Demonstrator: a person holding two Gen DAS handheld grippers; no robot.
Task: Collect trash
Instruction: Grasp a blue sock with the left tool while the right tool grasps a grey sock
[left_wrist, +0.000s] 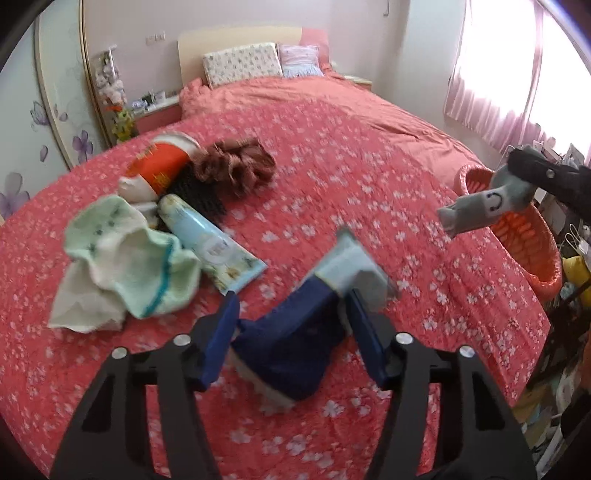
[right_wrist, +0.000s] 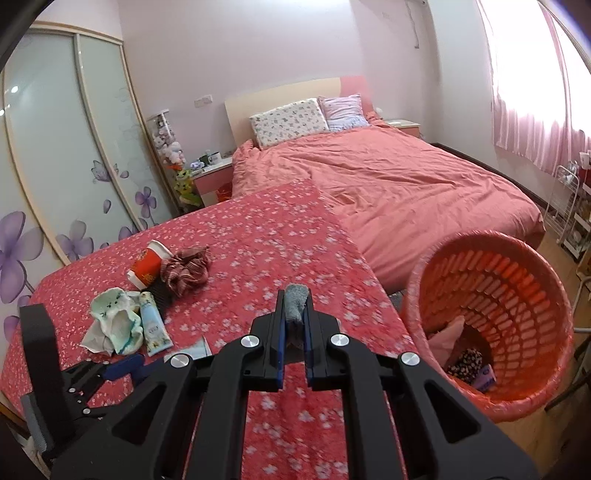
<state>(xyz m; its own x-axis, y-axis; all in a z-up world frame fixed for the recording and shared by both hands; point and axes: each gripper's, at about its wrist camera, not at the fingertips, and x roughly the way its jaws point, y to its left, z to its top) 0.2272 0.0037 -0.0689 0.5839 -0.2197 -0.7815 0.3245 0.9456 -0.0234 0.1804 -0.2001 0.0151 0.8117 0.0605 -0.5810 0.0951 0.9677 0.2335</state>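
Note:
My left gripper (left_wrist: 291, 314) is open around a dark blue and pale blue packet (left_wrist: 295, 339) that lies on the red floral cloth. My right gripper (right_wrist: 295, 314) is shut on a grey sock (right_wrist: 296, 302); in the left wrist view the sock (left_wrist: 476, 210) hangs in front of the orange basket (left_wrist: 532, 236). The orange basket (right_wrist: 546, 295) stands at the right of the surface with a few items inside. A pile lies at the left: an orange paper cup (left_wrist: 162, 166), a light blue tube (left_wrist: 210, 247), a green and white cloth (left_wrist: 125, 262), a brown scrunchie (left_wrist: 236, 166) and a black comb (left_wrist: 201, 197).
The floral cloth (right_wrist: 258, 236) covers a table at the foot of a pink bed (right_wrist: 406, 177). A wardrobe with purple flowers (right_wrist: 55, 155) is at the left. A white rack (right_wrist: 569, 206) and clutter are at the right.

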